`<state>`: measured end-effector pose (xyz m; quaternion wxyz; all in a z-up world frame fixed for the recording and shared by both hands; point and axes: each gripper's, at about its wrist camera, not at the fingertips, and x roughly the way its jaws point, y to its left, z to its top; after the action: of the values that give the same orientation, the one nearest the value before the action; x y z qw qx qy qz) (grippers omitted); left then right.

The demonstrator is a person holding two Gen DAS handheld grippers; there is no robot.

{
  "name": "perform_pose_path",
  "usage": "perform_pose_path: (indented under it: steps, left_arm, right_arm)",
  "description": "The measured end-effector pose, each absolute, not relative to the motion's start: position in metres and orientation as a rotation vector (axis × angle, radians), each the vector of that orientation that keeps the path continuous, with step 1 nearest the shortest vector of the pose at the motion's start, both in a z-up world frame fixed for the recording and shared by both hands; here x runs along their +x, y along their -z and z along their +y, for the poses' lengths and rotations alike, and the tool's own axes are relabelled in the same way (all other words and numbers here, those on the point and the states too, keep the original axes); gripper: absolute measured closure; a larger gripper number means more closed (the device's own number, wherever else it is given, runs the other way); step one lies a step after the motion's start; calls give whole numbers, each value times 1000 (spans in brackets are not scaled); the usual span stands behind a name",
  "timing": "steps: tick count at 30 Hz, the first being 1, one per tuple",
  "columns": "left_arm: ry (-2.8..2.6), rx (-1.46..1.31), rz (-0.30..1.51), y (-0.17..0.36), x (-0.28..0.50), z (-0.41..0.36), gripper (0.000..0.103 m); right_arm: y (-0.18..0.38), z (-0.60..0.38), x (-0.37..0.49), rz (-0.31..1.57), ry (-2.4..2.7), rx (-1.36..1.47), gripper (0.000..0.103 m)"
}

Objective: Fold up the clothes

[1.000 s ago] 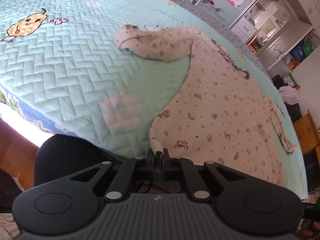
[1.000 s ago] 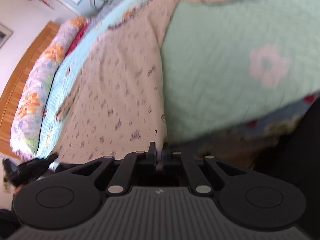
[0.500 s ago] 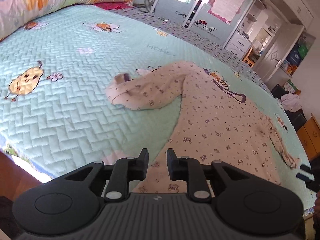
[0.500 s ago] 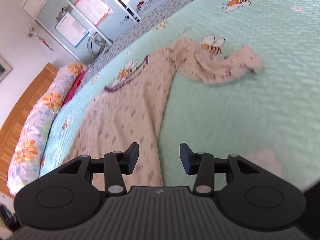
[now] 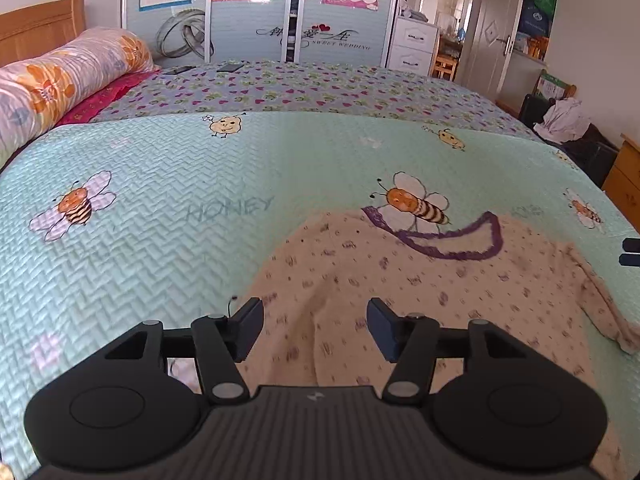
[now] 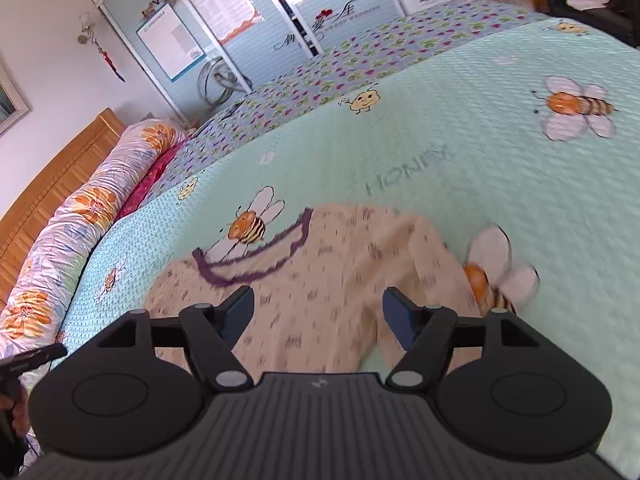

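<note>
Left gripper, jaws just opened and empty, above the cream garment lying on the bed. Right gripper, likewise released. Lower half apparently folded up; sleeves and further folds remain.

Your left gripper: matte black, ribbed housing w/ small logo, round side discs, silver screws, dark-blue pads. Right gripper: same build, black linkage arms, silver pivots.

Both wrist views low over bed, facing wardrobe
</note>
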<state>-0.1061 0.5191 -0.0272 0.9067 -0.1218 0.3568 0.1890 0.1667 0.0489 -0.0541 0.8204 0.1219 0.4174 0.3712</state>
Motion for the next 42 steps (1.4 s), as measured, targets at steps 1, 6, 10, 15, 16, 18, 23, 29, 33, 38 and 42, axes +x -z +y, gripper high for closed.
perform_pose_path:
  steps: [1, 6, 10, 15, 16, 18, 23, 29, 33, 38, 42]
  left_arm:
    - [-396, -261, 755, 35, -86, 534, 40]
    - [-418, -320, 857, 86, 4, 600, 40]
    - [-352, -257, 959, 126, 49, 616, 40]
    - [-273, -203, 920, 138, 49, 619, 32]
    - [-256, -201, 916, 139, 48, 621, 32]
    - [-232, -203, 908, 139, 46, 623, 33]
    - [-150, -168, 866, 138, 49, 610, 52]
    - [-137, -159, 806, 138, 52, 597, 102]
    - [-240, -108, 764, 135, 54, 595, 102]
    - [-353, -117, 699, 115, 69, 621, 102]
    - [-431, -123, 659, 102, 98, 646, 101]
  right_arm:
    - [61, 56, 184, 904, -786, 253, 26]
    - [97, 91, 264, 986, -778, 187, 26]
    - [123, 122, 292, 1041, -835, 86, 26]
    - [147, 140, 300, 1034, -904, 7, 21]
    - [148, 139, 298, 1022, -915, 31, 20]
    - [151, 137, 294, 1006, -936, 76, 21]
    - [151, 148, 290, 1003, -938, 73, 65]
    - [157, 153, 289, 1034, -956, 126, 95]
    - [152, 162, 283, 987, -956, 87, 100]
    - [121, 158, 311, 870, -903, 69, 102]
    - [93, 170, 347, 775, -875, 54, 102]
